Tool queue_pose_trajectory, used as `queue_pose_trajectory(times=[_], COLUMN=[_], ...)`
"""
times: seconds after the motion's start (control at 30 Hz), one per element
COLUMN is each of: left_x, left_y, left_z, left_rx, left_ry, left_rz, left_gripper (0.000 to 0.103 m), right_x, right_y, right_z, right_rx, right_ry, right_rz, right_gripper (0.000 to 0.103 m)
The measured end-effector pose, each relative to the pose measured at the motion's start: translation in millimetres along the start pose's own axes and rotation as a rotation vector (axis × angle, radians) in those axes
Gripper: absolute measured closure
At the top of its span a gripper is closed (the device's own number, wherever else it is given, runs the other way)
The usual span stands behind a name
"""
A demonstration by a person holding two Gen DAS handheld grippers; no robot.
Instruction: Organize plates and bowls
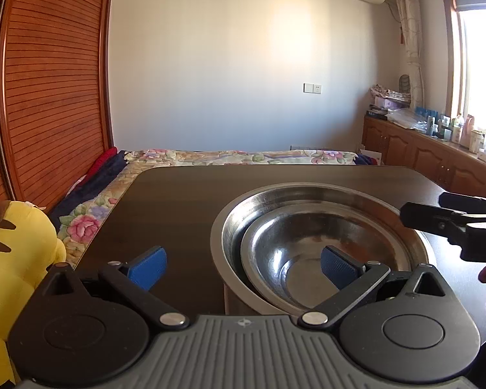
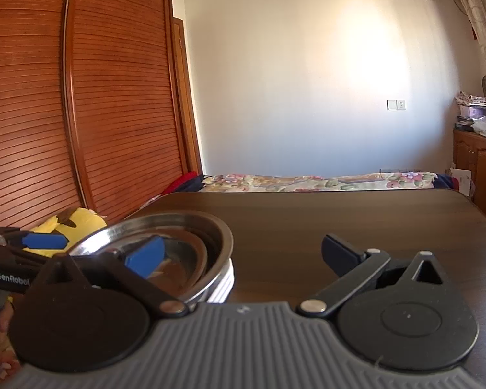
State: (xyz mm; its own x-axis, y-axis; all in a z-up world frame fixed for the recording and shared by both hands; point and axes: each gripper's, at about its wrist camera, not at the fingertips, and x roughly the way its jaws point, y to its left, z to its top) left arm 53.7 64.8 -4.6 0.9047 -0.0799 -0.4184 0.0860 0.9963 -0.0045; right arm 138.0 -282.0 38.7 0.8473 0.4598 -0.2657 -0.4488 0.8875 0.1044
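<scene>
Bowls (image 1: 320,249) of bare steel sit nested, a smaller one inside a larger, on top of a pale cylindrical base (image 1: 243,295) at about four o'clock in the left wrist view and nine o'clock in the right wrist view, all resting on the dark tabletop (image 1: 184,201). Left tongs (image 1: 243,267) are spread wide, one blue pad (image 1: 149,267) outside the stack at its nine o'clock, the other dipping over the near rim, nothing pinched. Right tongs (image 2: 243,256) are likewise spread and empty, beside the stack at its three o'clock. Judging by the bare wood elsewhere, the stacking looks nearly or fully done; no loose plates show, so what remains, if anything, cannot be told. A yellow plush toy (image 1: 16,259) lies off the tabletop at nine o'clock.
</scene>
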Motion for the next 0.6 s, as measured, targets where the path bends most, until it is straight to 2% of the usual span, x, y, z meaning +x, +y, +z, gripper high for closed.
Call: queue_pose_trajectory(times=[0.2,0.37,0.6], left_x=[-8,-18,-39], left_y=[-6,-11,-20], left_z=[5,11,22], left_rx=[0.003,0.016,0.008], left_ry=[-0.029,-0.047,-0.086], left_rz=[0.024,0.075,0.060], left_gripper=[0.000,0.000,0.000], right_x=[-13,-27,-48], right_y=[2,3,2], right_z=[5,12,24], right_rx=[-0.013,-0.022,-0.032], right_ry=[-0.015,-0.043,-0.067], right_rz=[-0.061,-0.121,-0.203], right_gripper=[0.000,0.000,0.000])
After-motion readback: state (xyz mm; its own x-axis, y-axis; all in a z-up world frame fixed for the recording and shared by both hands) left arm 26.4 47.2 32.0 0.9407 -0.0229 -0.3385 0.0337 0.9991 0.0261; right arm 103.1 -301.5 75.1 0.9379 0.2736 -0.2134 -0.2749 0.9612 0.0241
